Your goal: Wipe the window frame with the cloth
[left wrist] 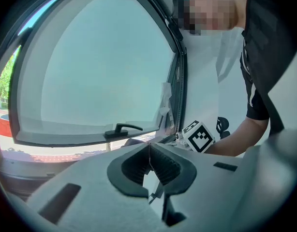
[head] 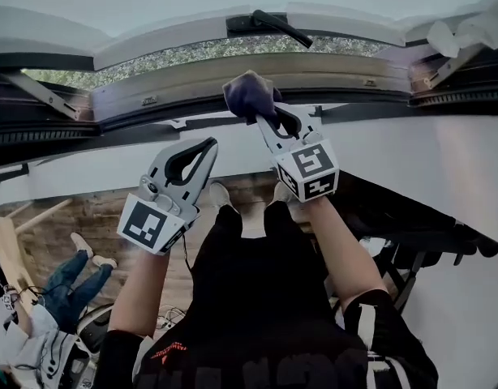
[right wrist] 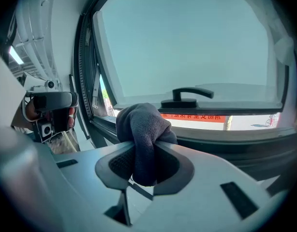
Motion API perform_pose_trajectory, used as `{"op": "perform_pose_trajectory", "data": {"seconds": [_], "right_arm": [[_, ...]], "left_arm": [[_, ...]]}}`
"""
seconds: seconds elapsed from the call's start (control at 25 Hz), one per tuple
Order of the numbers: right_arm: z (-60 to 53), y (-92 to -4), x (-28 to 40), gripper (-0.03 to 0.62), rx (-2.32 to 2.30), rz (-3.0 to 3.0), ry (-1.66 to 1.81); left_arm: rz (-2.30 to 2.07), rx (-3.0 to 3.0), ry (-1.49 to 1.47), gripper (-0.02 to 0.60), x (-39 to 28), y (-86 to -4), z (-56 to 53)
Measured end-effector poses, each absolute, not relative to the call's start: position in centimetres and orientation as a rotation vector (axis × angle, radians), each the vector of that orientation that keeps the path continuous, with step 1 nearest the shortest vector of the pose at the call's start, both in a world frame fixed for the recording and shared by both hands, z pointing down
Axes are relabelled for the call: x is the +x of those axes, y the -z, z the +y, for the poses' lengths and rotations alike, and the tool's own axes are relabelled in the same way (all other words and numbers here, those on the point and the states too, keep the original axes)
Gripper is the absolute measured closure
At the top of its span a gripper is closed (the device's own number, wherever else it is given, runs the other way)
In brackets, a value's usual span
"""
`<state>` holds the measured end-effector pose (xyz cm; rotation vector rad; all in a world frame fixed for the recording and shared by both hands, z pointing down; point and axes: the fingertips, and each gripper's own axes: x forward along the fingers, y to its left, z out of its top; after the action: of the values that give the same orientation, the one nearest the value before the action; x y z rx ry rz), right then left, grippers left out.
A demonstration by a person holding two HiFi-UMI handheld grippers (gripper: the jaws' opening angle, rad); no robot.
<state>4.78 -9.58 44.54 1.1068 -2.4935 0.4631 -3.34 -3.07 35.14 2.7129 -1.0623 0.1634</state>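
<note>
A dark blue cloth point(head: 248, 93) is bunched between the jaws of my right gripper point(head: 263, 118), which is shut on it. The cloth sits against the lower rail of the window frame point(head: 176, 94), near its middle. In the right gripper view the cloth point(right wrist: 141, 124) bulges out over the right gripper point(right wrist: 144, 146), with the frame rail point(right wrist: 245, 140) just beyond. My left gripper point(head: 209, 145) hangs below and left of the cloth, apart from the frame, shut with nothing in it. In the left gripper view the left gripper point(left wrist: 149, 148) has its jaws meeting.
The open sash carries a black handle point(head: 275, 25), with the glass above it. A metal stay arm point(head: 38, 92) spans the frame's left corner. Crumpled white film point(head: 466, 31) clings at the top right. A dark rack point(head: 411, 224) stands lower right, blue gloves point(head: 66, 286) lower left.
</note>
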Motion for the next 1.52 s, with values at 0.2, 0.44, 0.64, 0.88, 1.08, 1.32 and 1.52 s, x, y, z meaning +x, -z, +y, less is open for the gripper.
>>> {"op": "perform_pose_trajectory", "data": {"seconds": [0.2,0.44,0.64,0.88,1.08,1.32,1.52], "right_arm": [[-10.1,-44.4,9.7,0.516,1.195,-2.458,-0.471],[-10.6,-44.3,15.5,0.516,1.297,-2.407,-0.483],[-11.0,-44.2,20.4,0.516,1.389,-2.359,-0.488],[-11.4,-44.2,26.0,0.516,1.489,-2.305,-0.498],[-11.7,-44.2,29.7,0.516,1.544,-2.274,-0.499],[-12.0,-44.3,33.8,0.516,1.619,-2.223,-0.504],[-12.1,-44.0,36.4,0.516,1.684,-2.180,-0.509]], "left_arm": [[-1.009,2.729,-0.175,0.558,-0.1,-35.3,-3.4],[-0.949,2.737,-0.172,0.558,3.7,-35.1,-4.0],[-0.898,2.753,-0.169,0.558,6.8,-35.1,-4.5],[-0.848,2.796,-0.156,0.558,10.2,-35.0,-4.9],[-0.827,2.821,-0.155,0.558,12.3,-34.7,-5.3],[-0.804,2.810,-0.175,0.558,13.9,-34.6,-5.5],[-0.796,2.820,-0.174,0.558,14.3,-34.4,-5.5]]}}
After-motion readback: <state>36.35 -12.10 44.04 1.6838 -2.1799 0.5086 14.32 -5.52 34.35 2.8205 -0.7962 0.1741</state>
